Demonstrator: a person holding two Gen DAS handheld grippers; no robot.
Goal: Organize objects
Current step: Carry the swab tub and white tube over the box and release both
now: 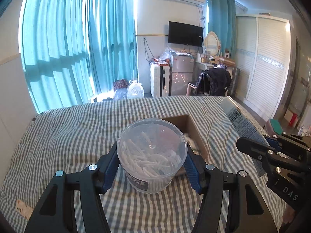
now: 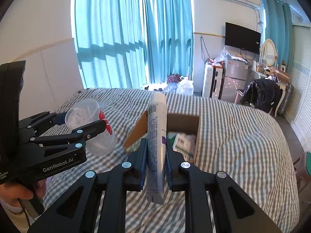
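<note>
Clear plastic tub [image 1: 152, 155] of white sticks, clamped mid-width by left gripper [image 1: 151, 163]; red label visible only from right wrist. Right gripper [image 2: 156, 159] pinches white tube [image 2: 157, 136] above cardboard box [image 2: 183, 120].

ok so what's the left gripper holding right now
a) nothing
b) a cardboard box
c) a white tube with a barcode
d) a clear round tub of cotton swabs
d: in the left wrist view the left gripper has its blue pads closed on either side of the clear round tub, lifted above the striped bed; the tube sits in the right gripper.
</note>
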